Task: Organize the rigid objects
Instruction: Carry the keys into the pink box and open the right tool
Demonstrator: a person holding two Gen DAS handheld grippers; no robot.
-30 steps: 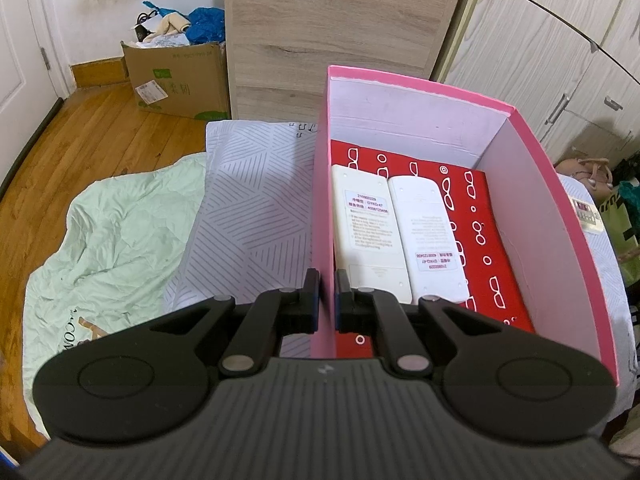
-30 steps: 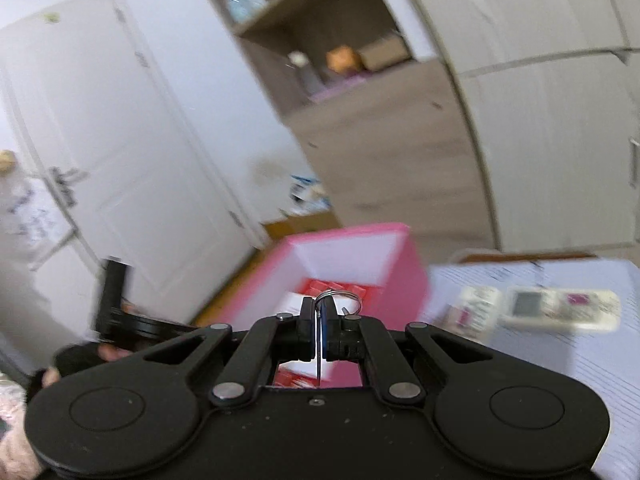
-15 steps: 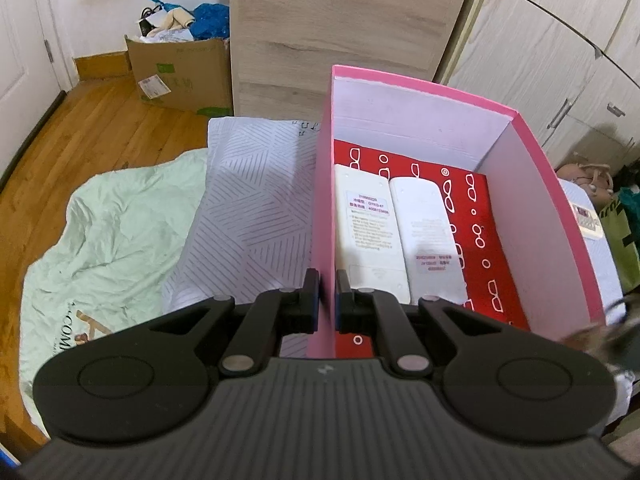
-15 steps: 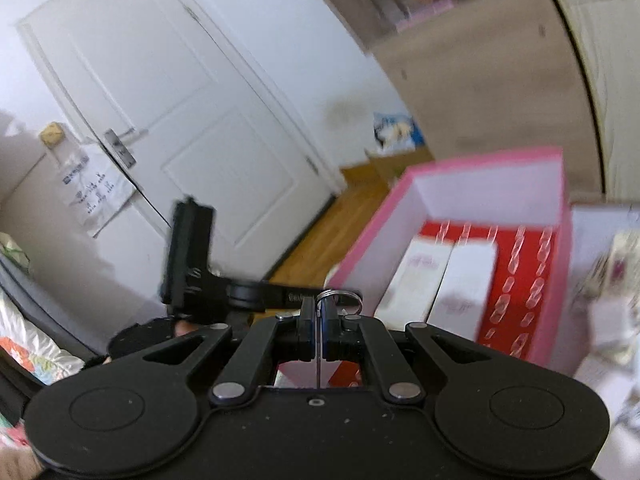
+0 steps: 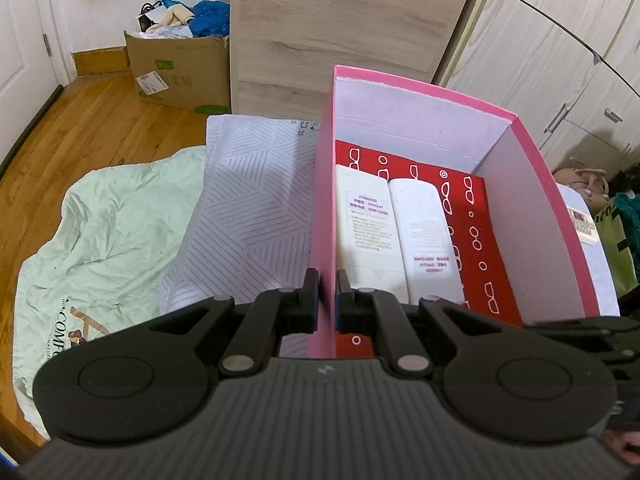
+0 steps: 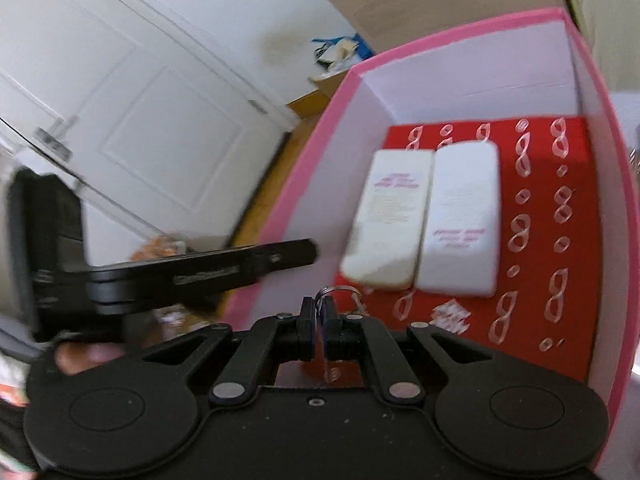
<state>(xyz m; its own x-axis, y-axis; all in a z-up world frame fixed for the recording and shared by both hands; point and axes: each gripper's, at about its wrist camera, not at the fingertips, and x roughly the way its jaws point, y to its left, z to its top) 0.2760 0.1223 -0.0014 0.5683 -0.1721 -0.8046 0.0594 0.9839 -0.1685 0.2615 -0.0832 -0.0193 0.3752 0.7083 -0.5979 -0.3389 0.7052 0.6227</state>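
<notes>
Two white remotes [image 5: 394, 236] lie label-up in the pink box [image 5: 416, 104], print mostly unreadable; left gripper [image 5: 327, 296] clamps its wall; right gripper [image 6: 318, 320] pinches a key ring [image 6: 338, 291].

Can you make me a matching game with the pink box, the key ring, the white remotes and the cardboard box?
Things:
1. pink box
2. key ring
3. two white remotes
4. cardboard box

Places:
A. on the wooden floor by the wall
B. lying side by side on the red lining
C. wall pinched by the left hand-held gripper
D. pinched in the right hand-held gripper

Pairs: 1-C, 2-D, 3-B, 4-A
</notes>
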